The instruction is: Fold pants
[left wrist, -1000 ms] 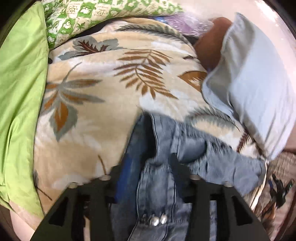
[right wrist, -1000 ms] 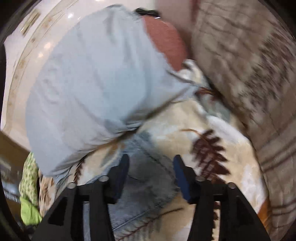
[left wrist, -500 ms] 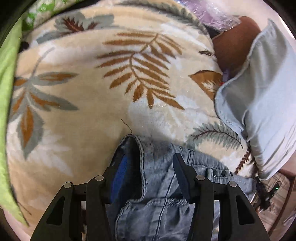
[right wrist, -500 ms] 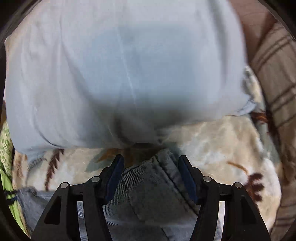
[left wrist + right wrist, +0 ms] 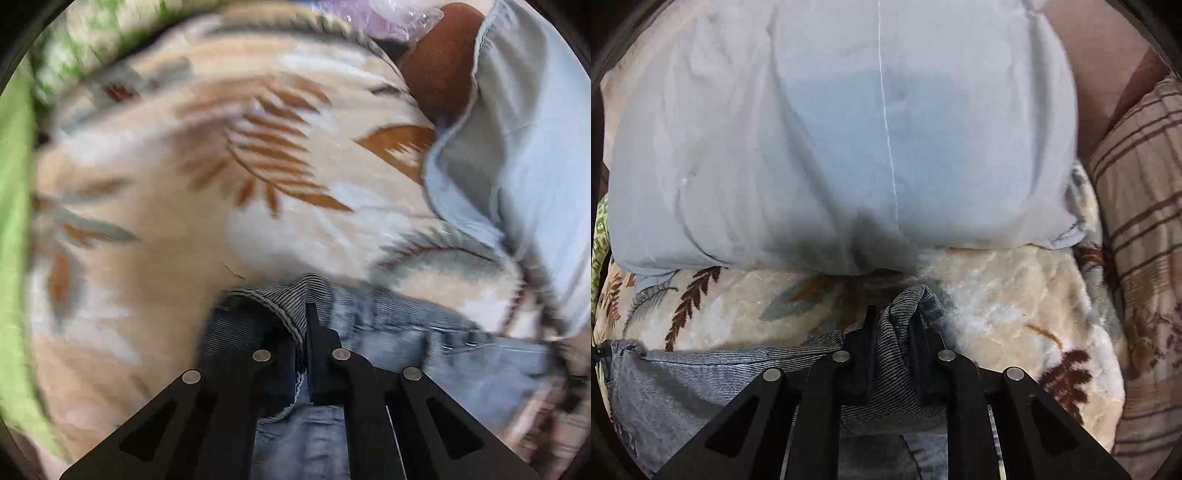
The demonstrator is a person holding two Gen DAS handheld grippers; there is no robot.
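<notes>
Light blue denim pants (image 5: 406, 332) lie on a cream leaf-print blanket (image 5: 166, 221). In the left wrist view my left gripper (image 5: 303, 332) is shut on a bunched edge of the pants at the bottom middle. In the right wrist view my right gripper (image 5: 892, 325) is shut on another bunched fold of the pants (image 5: 701, 373), which stretch away to the left. The cloth under the gripper bodies is hidden.
A pale blue pillow (image 5: 831, 129) lies just beyond my right gripper, also at the right in the left wrist view (image 5: 524, 147). A brown striped cushion (image 5: 1145, 221) stands at the right. Green bedding (image 5: 14, 221) runs along the left edge.
Both grippers were open around the pants' edge and have closed on the denim. The left view is blurred by motion.
</notes>
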